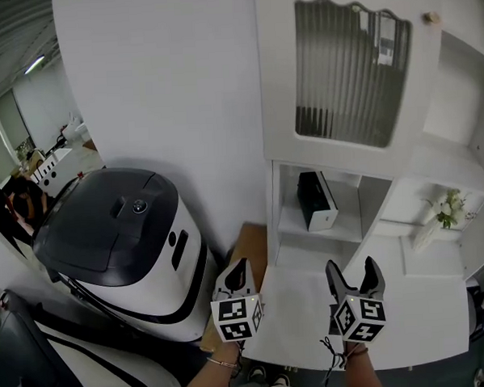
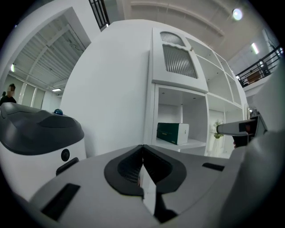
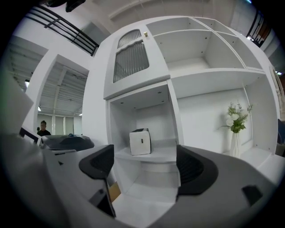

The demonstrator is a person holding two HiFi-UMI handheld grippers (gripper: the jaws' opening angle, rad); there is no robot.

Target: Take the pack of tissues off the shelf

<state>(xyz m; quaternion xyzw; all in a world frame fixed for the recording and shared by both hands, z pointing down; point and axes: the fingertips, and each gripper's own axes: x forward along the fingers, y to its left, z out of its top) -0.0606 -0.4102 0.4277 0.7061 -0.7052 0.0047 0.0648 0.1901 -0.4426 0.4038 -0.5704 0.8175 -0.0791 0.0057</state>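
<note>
White shelf unit (image 1: 345,155) is straight ahead of both jaws, and a big dark-lidded machine (image 1: 114,228) is off to their left. The pack of tissues (image 3: 140,141) sits in a cubby (image 3: 153,153), ahead of the right gripper (image 1: 353,268), framed between its jaws and well apart from them. Right jaws spread wide, empty. Left gripper (image 1: 239,268) jaws clenched on nothing. Risks, my read: the cubby is narrow, so wide jaws may clip a side wall. A straight-in push may shove the pack deeper. A shallow grip may slip.

Grey left tool (image 1: 238,266) & right tool (image 1: 352,265) w/ black pads (image 3: 194,167), b/w marker cubes (image 1: 236,318); thin bracelet (image 1: 222,362) worn.
</note>
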